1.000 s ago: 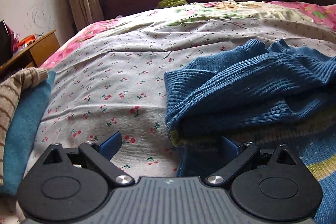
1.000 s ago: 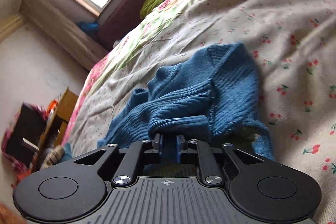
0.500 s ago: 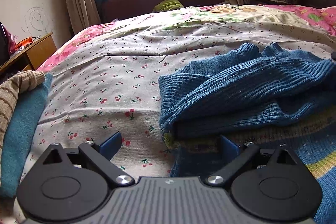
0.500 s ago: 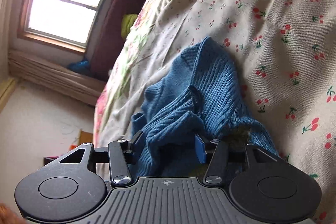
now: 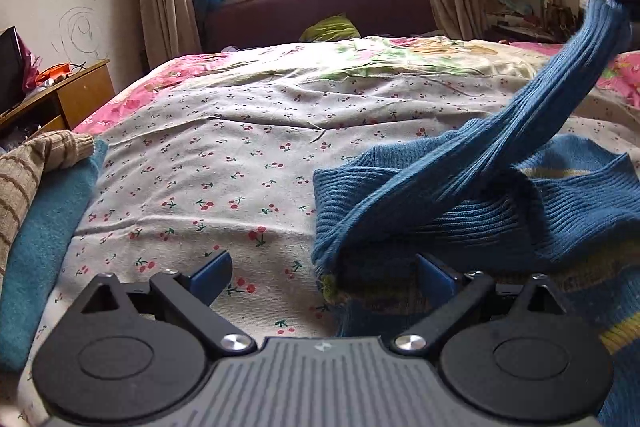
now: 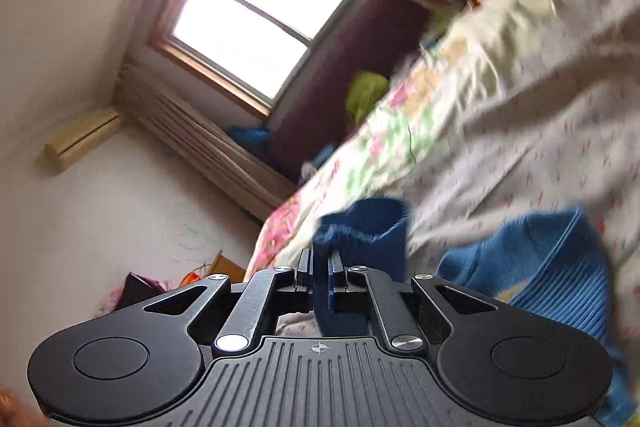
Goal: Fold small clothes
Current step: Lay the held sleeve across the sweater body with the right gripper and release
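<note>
A small blue knit sweater [image 5: 500,203] with yellow stripes lies on the cherry-print bedsheet [image 5: 224,163], at the right of the left wrist view. One sleeve [image 5: 560,99] is pulled up and to the right, off the bed. My left gripper [image 5: 324,271] is open and low over the sheet, its right finger at the sweater's near edge. My right gripper [image 6: 320,267] is shut on the sleeve cuff [image 6: 360,227] and holds it in the air; the sweater body [image 6: 540,267] lies below at the right.
A folded teal cloth [image 5: 36,251] with a brown striped garment [image 5: 28,179] on it lies at the bed's left edge. A wooden nightstand [image 5: 72,99] stands left of the bed. A maroon sofa [image 5: 320,11] and a window are beyond the bed.
My right gripper opened around the sleeve, then shut on its cuff and lifted it up and to the right. The sleeve now stretches off the sweater. My left gripper stayed open in place.
</note>
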Action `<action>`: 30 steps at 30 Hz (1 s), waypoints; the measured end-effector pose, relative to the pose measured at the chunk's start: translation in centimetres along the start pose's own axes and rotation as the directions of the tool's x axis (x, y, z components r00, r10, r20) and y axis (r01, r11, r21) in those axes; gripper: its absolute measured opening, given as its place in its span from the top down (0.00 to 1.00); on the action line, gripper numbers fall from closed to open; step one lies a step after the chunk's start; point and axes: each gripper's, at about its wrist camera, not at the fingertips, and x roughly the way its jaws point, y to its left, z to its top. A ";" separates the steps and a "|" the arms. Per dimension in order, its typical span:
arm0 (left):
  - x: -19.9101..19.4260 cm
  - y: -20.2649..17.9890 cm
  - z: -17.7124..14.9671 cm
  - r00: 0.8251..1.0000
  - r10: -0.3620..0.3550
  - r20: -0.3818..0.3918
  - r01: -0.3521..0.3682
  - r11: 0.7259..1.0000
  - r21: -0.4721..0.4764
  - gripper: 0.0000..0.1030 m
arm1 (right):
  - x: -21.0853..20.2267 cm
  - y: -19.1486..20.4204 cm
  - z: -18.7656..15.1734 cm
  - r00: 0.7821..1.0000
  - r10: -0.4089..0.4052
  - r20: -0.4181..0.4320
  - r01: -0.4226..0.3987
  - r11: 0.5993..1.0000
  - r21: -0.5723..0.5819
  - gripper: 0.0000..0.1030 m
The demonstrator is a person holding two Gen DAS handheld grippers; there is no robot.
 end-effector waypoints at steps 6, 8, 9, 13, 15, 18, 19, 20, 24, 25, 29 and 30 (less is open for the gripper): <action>0.5 -0.6 -0.2 1.000 0.001 -0.026 0.000 0.999 0.035 0.00 | 0.5 -8.3 -2.6 0.939 -0.284 -0.195 0.300 0.952 0.060 0.88; 0.5 -0.7 -0.2 1.000 0.003 -0.025 -0.002 0.999 0.041 0.00 | -0.3 -8.5 -2.9 0.941 -0.288 -0.178 0.305 0.949 0.076 0.88; 0.5 -0.6 -0.2 1.000 0.002 -0.026 -0.001 0.999 0.037 0.00 | -0.5 -8.0 -2.8 0.940 -0.301 -0.163 0.312 0.949 0.051 0.88; 0.3 0.2 0.5 1.000 -0.014 -0.008 0.013 1.000 -0.017 0.00 | 0.4 -5.0 -1.9 0.932 -0.334 -0.140 0.319 0.940 -0.117 0.88; 0.6 0.7 1.2 0.999 -0.044 -0.005 0.044 0.997 -0.056 0.00 | 2.0 -3.6 -1.3 0.928 -0.329 -0.172 0.296 0.935 -0.196 0.76; 1.4 0.8 2.0 0.997 -0.080 -0.012 0.079 0.994 -0.073 0.00 | 5.4 -2.3 -0.5 0.898 -0.381 -0.218 0.303 0.897 -0.320 0.63; 1.6 0.8 2.0 0.996 -0.086 -0.011 0.085 0.994 -0.074 0.00 | 6.5 -2.2 -0.3 0.887 -0.407 -0.219 0.314 0.879 -0.358 0.62; 1.7 0.8 1.9 0.996 -0.089 -0.014 0.088 0.993 -0.077 0.00 | 7.4 -2.4 -0.1 0.871 -0.446 -0.208 0.345 0.854 -0.388 0.60; 2.2 1.0 1.2 0.993 -0.109 -0.043 0.105 0.991 -0.082 0.00 | 8.4 -4.5 0.7 0.847 -0.486 -0.217 0.397 0.848 -0.350 0.59; 2.3 1.0 1.1 0.992 -0.114 -0.046 0.109 0.990 -0.085 0.00 | 8.1 -4.9 0.8 0.845 -0.486 -0.222 0.401 0.851 -0.338 0.59; 2.6 1.0 0.9 0.990 -0.126 -0.056 0.121 0.988 -0.091 0.00 | 7.9 -6.2 0.6 0.843 -0.473 -0.256 0.394 0.867 -0.305 0.58; 2.6 0.9 0.9 0.990 -0.126 -0.058 0.120 0.989 -0.090 0.00 | 8.0 -6.5 0.7 0.848 -0.457 -0.270 0.384 0.879 -0.283 0.58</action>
